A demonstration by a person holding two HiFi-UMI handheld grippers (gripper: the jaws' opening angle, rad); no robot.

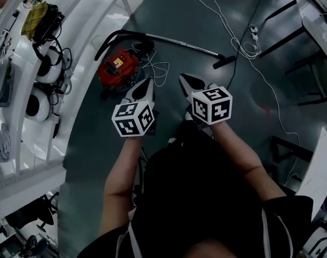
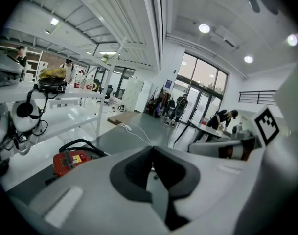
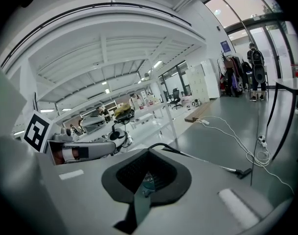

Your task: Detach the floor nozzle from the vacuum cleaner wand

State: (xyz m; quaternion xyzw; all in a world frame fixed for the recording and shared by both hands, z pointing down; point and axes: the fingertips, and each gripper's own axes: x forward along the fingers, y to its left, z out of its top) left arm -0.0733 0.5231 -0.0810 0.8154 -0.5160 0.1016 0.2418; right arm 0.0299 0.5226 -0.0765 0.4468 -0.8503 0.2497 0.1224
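White cable [image 1: 249, 51] crosses the floor [image 1: 168, 20] (white shelving [image 1: 91, 34] alongside).

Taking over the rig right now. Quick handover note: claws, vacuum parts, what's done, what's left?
Left claw: shut, empty, in the air near the red vacuum canister.
Right claw: shut, empty, beside the left one, touching nothing.
Things: the canister sits on the floor. The wand lies on the floor beyond it, running right to the floor nozzle.
Done: nothing yet; the nozzle looks attached to the wand.
Left: reach the far end of the wand, open both claws, probably hold the wand with one and pull the nozzle off with the other.
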